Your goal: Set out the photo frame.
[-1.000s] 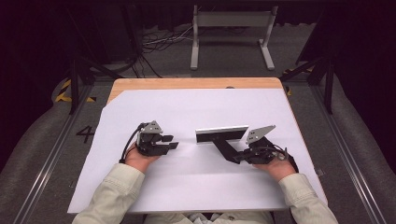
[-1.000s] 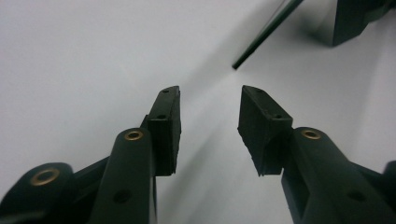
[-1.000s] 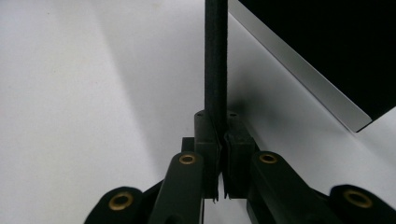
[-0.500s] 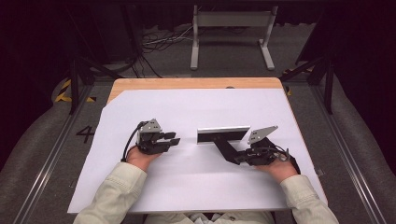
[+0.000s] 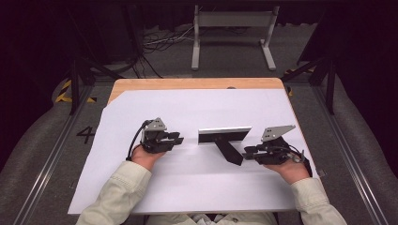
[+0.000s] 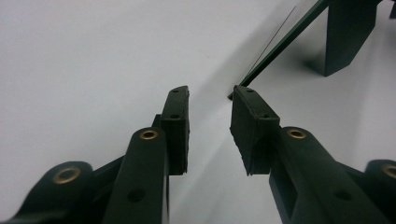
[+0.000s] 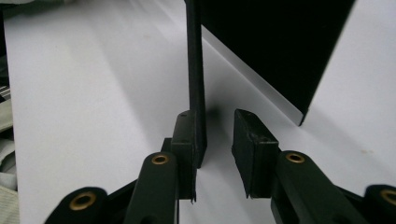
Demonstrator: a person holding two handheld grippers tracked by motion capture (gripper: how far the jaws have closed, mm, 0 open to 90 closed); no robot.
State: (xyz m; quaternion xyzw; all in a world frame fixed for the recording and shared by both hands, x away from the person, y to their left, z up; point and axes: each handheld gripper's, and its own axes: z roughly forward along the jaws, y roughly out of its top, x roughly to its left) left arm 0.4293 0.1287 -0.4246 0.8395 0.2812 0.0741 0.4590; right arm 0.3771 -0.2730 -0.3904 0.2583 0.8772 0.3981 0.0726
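A picture frame (image 5: 223, 136) stands upright mid-table on the white sheet (image 5: 197, 108), propped by its black stand leg (image 5: 228, 151). My right gripper (image 5: 246, 152) lies just right of that leg. In the right gripper view the leg (image 7: 195, 60) rises along the left pad while the right pad stands off it, and the frame's dark back (image 7: 275, 42) is beyond. The jaws (image 7: 214, 114) have just been opening and are open. My left gripper (image 5: 179, 139) rests left of the frame. Its jaws (image 6: 210, 91) have just been closing with nothing between them; the frame's thin edge (image 6: 280, 46) starts just past the right pad.
The wooden table's far edge (image 5: 197, 83) shows beyond the sheet. A grey metal stand (image 5: 232, 28) and cables sit on the floor behind. Rails run along both sides of the table. A person's sleeves enter from the bottom.
The right gripper's jaws have parted from the stand leg and the hand has drawn back to the right. The left gripper's jaws have narrowed. The frame has stayed put.
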